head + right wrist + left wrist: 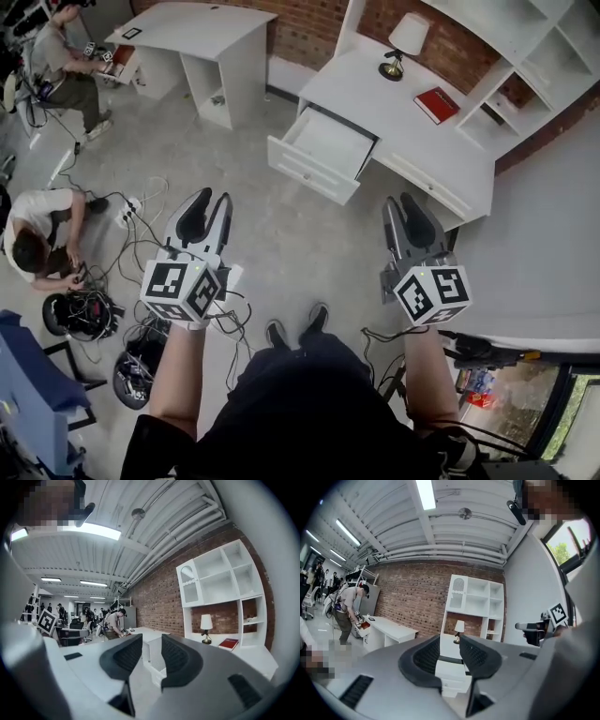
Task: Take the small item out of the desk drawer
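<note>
Approach: my grey two-jaw left gripper (210,199) and right gripper (400,200) hover near, jaws apart and empty; the open white desk drawer (309,175) lies far ahead, its small item unseen, so next I must close in.

drawer (305,169) out at desk (375,103) front | lamp (405,42), book (437,104) on desk | shelves (525,56) behind them

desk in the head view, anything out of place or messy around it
The drawer on the white desk hangs pulled out. Loose cables sprawl tangled across the floor to its left.
</note>
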`<state>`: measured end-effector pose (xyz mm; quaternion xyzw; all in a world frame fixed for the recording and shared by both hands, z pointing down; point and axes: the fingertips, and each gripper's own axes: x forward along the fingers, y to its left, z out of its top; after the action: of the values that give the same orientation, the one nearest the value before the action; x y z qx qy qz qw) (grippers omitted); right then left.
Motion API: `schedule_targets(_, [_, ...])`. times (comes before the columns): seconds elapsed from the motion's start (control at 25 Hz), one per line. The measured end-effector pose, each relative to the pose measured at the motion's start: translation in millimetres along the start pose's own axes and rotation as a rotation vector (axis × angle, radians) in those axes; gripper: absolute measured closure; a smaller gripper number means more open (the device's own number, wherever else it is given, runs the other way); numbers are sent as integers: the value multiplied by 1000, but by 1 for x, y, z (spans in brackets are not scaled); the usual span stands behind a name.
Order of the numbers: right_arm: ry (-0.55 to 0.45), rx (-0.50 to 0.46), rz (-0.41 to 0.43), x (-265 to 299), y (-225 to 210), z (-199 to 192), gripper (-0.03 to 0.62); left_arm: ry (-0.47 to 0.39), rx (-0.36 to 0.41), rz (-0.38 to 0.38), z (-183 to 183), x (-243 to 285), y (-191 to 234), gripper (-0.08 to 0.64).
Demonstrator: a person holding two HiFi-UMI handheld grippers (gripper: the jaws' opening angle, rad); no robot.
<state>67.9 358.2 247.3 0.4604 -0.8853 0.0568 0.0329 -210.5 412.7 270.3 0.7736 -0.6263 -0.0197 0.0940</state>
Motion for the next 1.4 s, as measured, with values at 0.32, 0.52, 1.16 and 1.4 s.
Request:
schedule_targets(0.32, [-45,-9,-10,8,-13,11,437,-28,40,-7,21,13,7,375])
schedule_targets(0.52, [-47,24,-4,35,-42,4,434,-1,56,-47,16,43,-3,344])
schedule_targets(1.16, [7,134,113,168,-160,-23,463,97,88,6,9,213,-17,344])
schedule_targets(1.4, [15,155,131,190,-183,-21,483,110,88,23,10,244,-20,344])
